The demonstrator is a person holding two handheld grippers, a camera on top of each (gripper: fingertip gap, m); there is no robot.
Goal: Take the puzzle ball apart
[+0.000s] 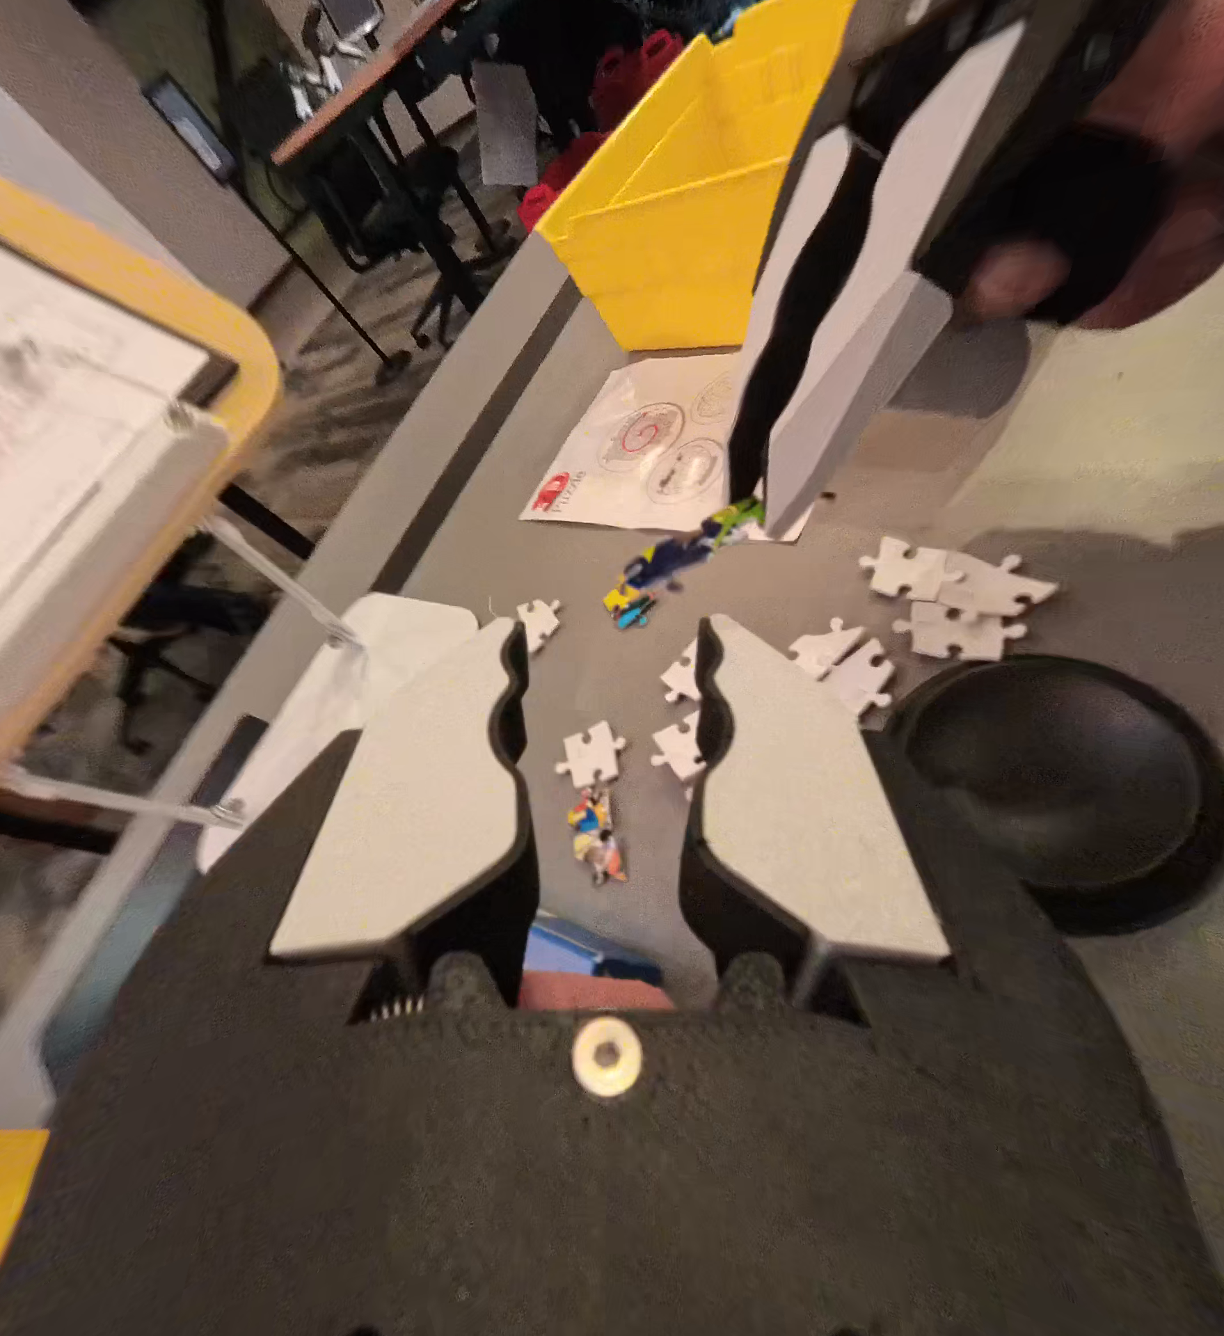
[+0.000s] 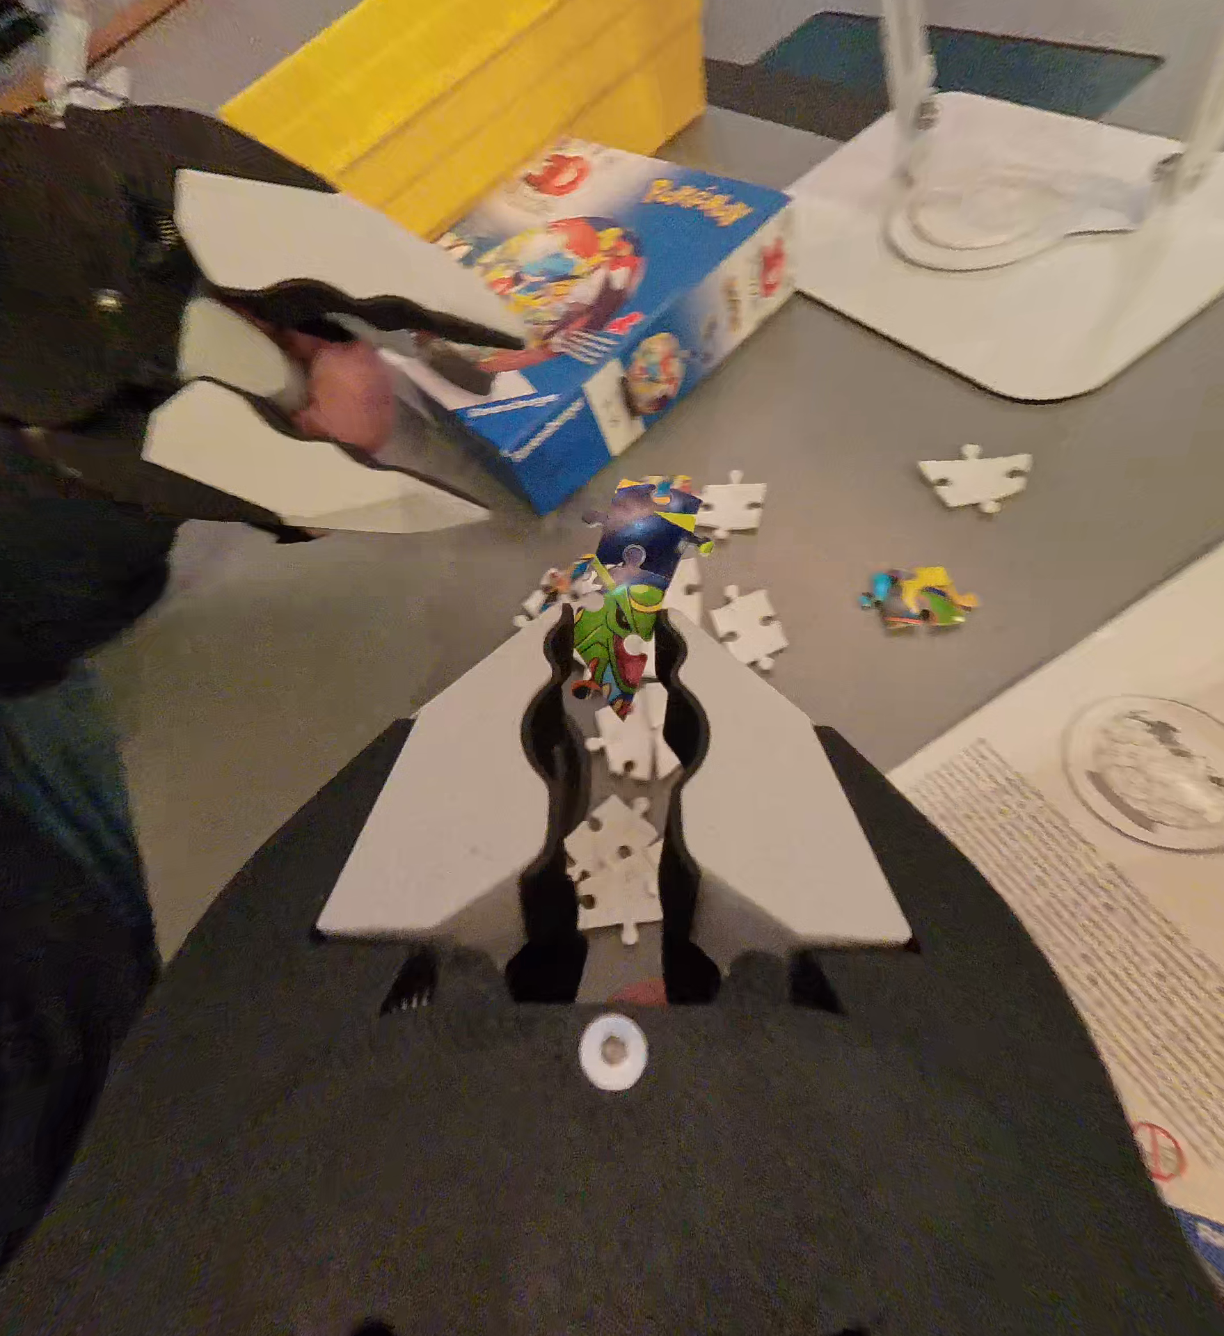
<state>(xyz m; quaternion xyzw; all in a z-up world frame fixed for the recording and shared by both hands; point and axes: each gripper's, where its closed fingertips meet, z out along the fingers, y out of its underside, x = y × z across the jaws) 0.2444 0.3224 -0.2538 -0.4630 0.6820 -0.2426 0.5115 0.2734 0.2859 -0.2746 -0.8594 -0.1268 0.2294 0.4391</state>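
The flat grey worktop (image 2: 883, 405) carries plain white jigsaw pieces (image 1: 956, 585) lying blank side up, a connected strip of curved pieces (image 2: 630, 578) printed green, navy and yellow, a bright yellow plastic bin (image 1: 674, 217), a blue printed cardboard box (image 2: 638, 303) and a round glossy black dish (image 1: 1057, 781)

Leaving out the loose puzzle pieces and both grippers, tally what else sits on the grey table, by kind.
Yellow plastic bin: 1
Blue cardboard puzzle box: 1
Black round dish: 1
White printed instruction sheet: 1
White flat base with clear stand legs: 1
Total: 5
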